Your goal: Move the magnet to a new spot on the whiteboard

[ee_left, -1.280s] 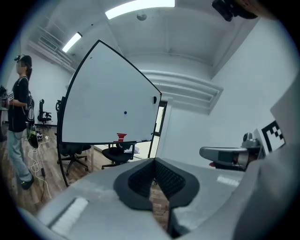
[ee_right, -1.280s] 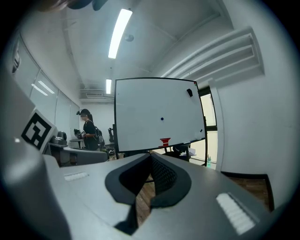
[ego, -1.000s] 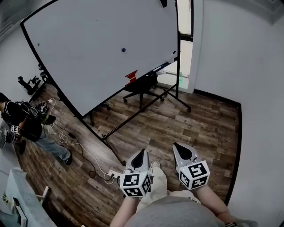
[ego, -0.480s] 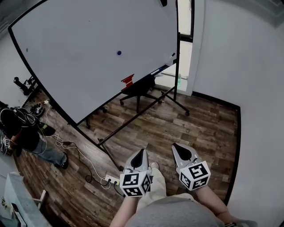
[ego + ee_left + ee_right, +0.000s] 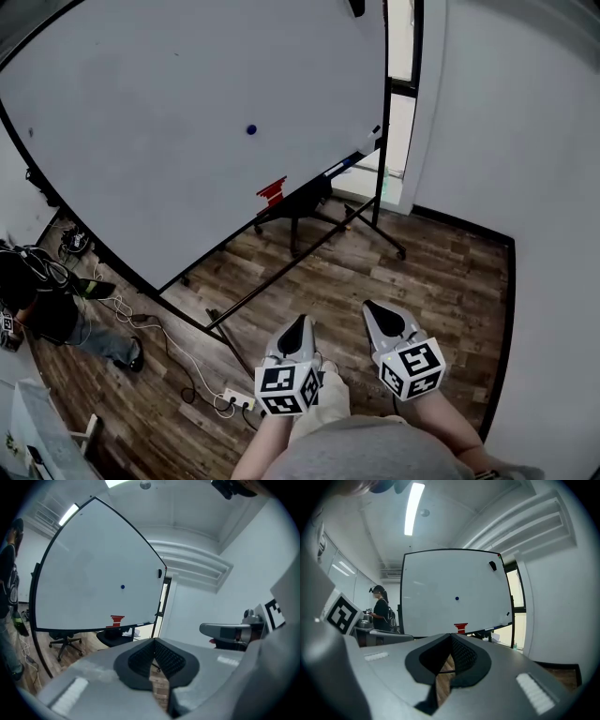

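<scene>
A small round blue magnet sticks near the middle of the big whiteboard on its wheeled stand; the magnet shows in the left gripper view, and the magnet in the right gripper view. Both grippers are held low over the wooden floor, far short of the board. My left gripper is shut with nothing in it. My right gripper is shut and empty too. A red eraser rests on the board's tray.
A black office chair stands behind the board's frame. A person in dark clothes is at the left with cables and a power strip on the floor. White wall on the right, doorway beyond the board.
The view has moved closer to the whiteboard, which now fills more of the frame. Both grippers stay shut and in the same low place.
</scene>
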